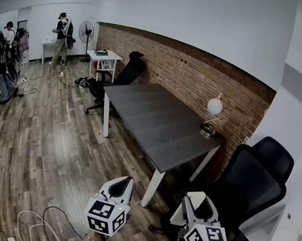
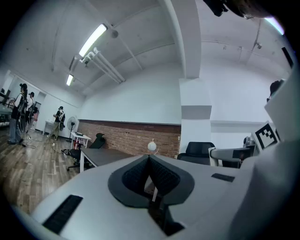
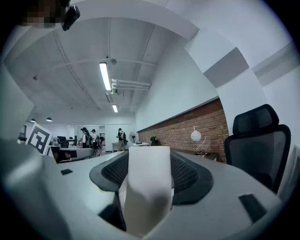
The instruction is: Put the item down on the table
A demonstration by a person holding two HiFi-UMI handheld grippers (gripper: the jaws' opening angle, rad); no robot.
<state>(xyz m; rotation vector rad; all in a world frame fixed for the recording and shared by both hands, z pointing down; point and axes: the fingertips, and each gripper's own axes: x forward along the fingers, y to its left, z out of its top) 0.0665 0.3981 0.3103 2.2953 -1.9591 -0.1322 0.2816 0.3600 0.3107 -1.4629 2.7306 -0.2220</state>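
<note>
The item is not yet on the counter. It hangs in the air in the right claw, short of the counter's near corner and just beside a black chair.

To do this step well, the right claw should probably carry the item forward until it is fully over the bare dark top. It should stay on the near side, well apart from the lamp by the brick wall. It should then sink, held level, until the item's underside rests flat on the top, and let go only after that. Letting go at the very edge could tip the item off onto the floor.

In the right gripper view the right claw is spread wide. Its ribbed pads press on both sides of the pale, smooth-sided item, which fills the gap.

The left claw is pressed together at the tips and grips nothing that I can see. It hangs level beside the other claw, touching nothing.
</note>
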